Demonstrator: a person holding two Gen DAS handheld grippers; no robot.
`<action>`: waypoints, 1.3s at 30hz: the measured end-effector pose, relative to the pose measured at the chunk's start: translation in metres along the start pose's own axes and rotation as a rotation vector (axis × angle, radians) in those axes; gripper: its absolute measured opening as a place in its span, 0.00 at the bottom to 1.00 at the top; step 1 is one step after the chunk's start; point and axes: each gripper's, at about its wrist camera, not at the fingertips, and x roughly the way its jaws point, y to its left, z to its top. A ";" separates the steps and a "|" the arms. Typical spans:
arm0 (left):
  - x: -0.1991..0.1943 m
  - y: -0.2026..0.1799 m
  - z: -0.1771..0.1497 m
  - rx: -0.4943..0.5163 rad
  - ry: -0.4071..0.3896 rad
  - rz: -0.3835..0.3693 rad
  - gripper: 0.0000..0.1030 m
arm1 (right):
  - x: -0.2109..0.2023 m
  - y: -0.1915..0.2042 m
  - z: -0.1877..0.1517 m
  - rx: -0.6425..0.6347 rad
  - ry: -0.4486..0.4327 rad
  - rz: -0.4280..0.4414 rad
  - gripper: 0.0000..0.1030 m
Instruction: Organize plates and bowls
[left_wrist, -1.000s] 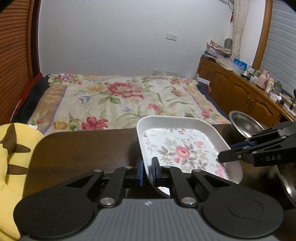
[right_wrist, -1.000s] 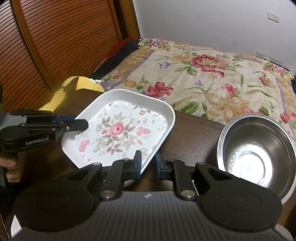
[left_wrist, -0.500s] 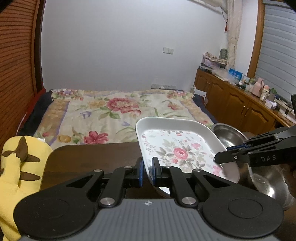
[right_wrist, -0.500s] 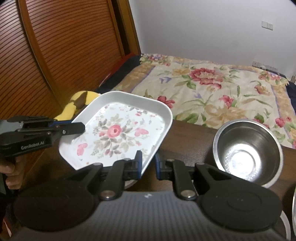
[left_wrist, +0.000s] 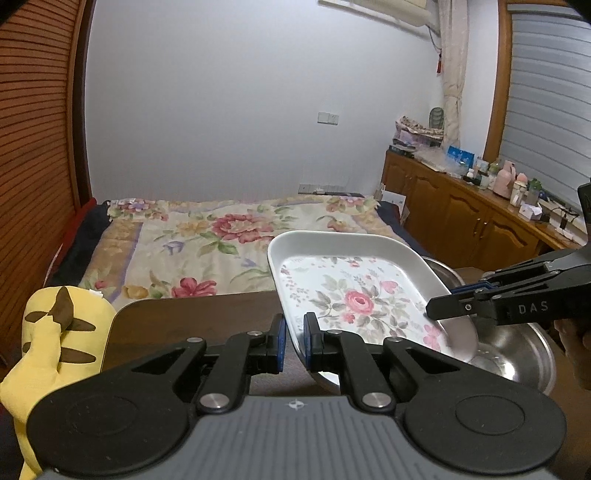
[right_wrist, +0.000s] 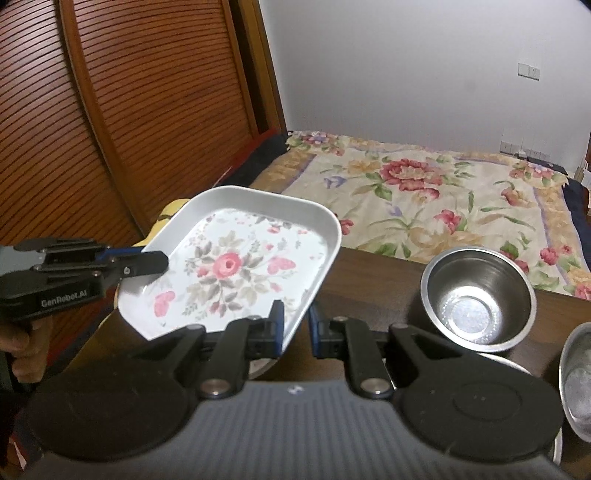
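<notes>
A bed (right_wrist: 436, 206) under a flowered quilt fills the room behind a dark wooden surface (left_wrist: 199, 317), with a slatted wooden door (right_wrist: 110, 110) to one side and a long wooden cabinet (left_wrist: 465, 218) crowded with bottles along the other wall. A yellow plush toy (left_wrist: 55, 332) leans at the surface's near corner. One tray (right_wrist: 236, 273) is in view, a rounded rectangular white one with raised sides and a pink rose print on its floor, held up off the surface and tilted between both tools. Three steel bowls show in the right wrist view: one deep bowl (right_wrist: 478, 299) standing upright on the surface just right of the tray, the rim of a second (right_wrist: 498, 360) under it, and part of a third (right_wrist: 576, 380) at the right edge. The left gripper (left_wrist: 293, 341) has its fingers narrowed to a thin gap around the tray's near rim, one finger inside the wall and one outside. The right gripper (right_wrist: 295, 330) pinches the opposite rim the same way, its blue-padded fingers (right_wrist: 279, 321) almost closed on the thin edge. In the left wrist view a steel bowl (left_wrist: 517, 354) sits below the tray's far corner.
</notes>
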 end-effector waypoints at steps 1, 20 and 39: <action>-0.003 -0.002 -0.001 0.001 -0.003 -0.003 0.11 | -0.003 0.001 -0.001 -0.002 -0.004 -0.002 0.15; -0.046 -0.014 -0.015 0.011 -0.035 -0.019 0.11 | -0.040 0.011 -0.023 -0.013 -0.045 0.001 0.15; -0.083 -0.031 -0.038 0.020 -0.024 -0.029 0.12 | -0.072 0.019 -0.047 0.020 -0.068 0.017 0.14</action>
